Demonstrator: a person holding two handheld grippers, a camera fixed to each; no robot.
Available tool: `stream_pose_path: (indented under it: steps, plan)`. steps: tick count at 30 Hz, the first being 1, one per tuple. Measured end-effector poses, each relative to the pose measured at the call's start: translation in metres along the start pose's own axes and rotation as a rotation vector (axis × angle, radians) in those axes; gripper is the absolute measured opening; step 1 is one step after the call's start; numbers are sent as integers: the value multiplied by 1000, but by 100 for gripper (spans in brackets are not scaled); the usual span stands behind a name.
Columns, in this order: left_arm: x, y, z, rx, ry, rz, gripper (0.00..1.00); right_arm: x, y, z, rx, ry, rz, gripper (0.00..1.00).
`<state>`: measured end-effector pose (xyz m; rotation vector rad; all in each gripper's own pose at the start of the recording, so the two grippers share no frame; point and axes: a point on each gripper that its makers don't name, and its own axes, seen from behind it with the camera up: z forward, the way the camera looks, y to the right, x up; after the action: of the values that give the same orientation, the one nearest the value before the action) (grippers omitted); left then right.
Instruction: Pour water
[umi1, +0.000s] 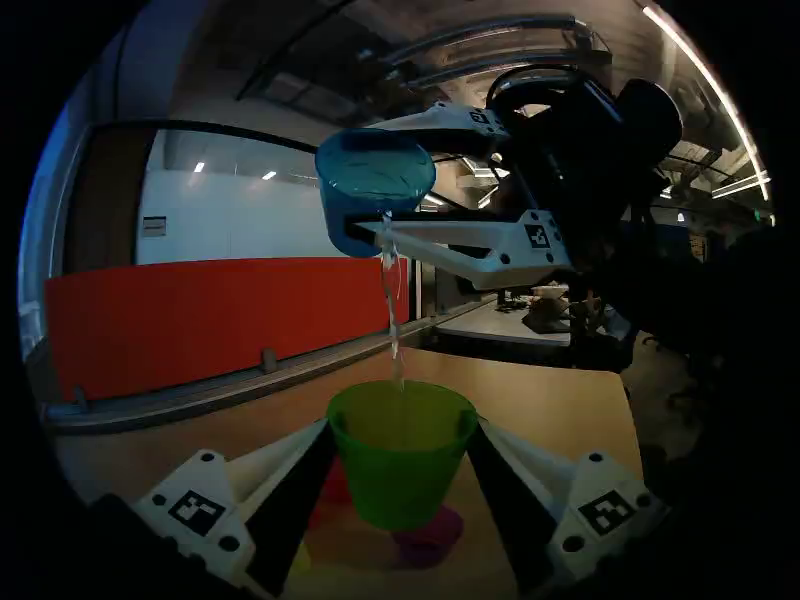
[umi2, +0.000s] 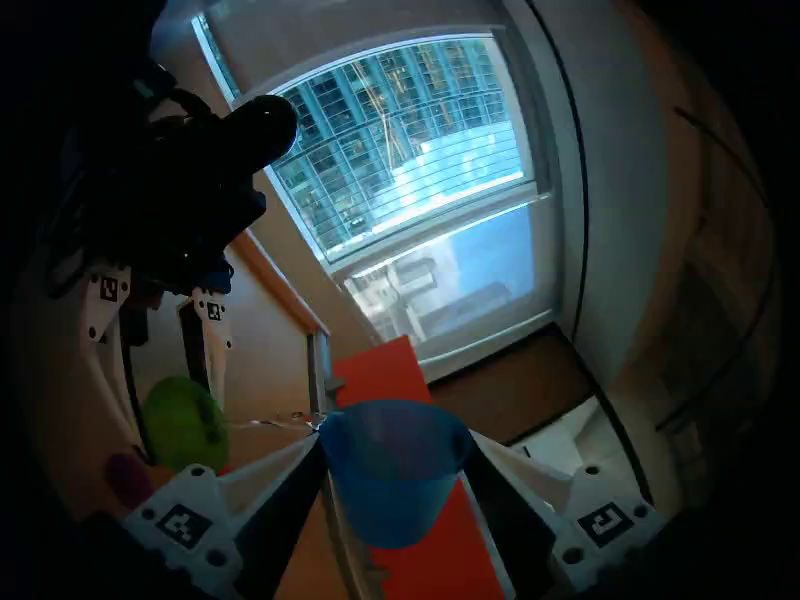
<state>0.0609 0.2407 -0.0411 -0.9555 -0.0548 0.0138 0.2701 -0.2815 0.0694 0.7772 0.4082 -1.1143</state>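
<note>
Water (umi1: 392, 300): a thin stream at the centre of the left gripper view, running from the lip of the blue cup (umi1: 375, 190) down into the green cup (umi1: 402, 455).

Blue cup: upper centre of that view, tipped over with its mouth toward the camera. It was directly above the green cup and apart from it. It was grasped by the right tongs (umi1: 380, 178), one finger above it and one below. In the right gripper view it sat at lower centre with a finger pressed on either side.

Green cup: lower centre, upright, mouth open under the stream. It was clenched in the left tongs (umi1: 402, 478), both fingers touching its walls.

Purple piece (umi1: 430, 535) and pink piece (umi1: 335, 482): bottom of the frame, below the green cup; their kind could not be told.

Counter (umi1: 560, 400): pale wood, middle right.

Red panel (umi1: 220, 320): left of the frame, beyond the counter's edge.

Window (umi2: 420, 170): upper centre of the right gripper view.
</note>
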Motion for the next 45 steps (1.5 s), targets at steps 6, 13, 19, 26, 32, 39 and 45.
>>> stream_pose_path:
  steps: [6, 13, 19, 26, 32, 39, 45]
  plan:
    - [0, -2, 1, 3, 2, 0, 87, 0, 4, 1, -7, -1, -29, 92]
    - [1, -3, 1, 6, 3, -1, 87, 1, 9, 4, -13, 0, -62, 92]
    - [2, -4, 1, 6, 6, 0, 87, 5, 12, 5, -16, 2, -89, 92]
    - [2, -6, 1, 8, 7, -2, 87, 8, 15, 7, -21, 2, -119, 92]
    - [1, -6, 1, 8, 10, -5, 87, 11, 20, 8, -28, 1, -142, 92]
    - [1, -8, 3, 9, 9, -6, 86, 11, 25, 9, -37, -4, -170, 92]
    - [2, -8, 3, 8, 10, -7, 86, 12, 27, 9, -40, -3, -188, 91]
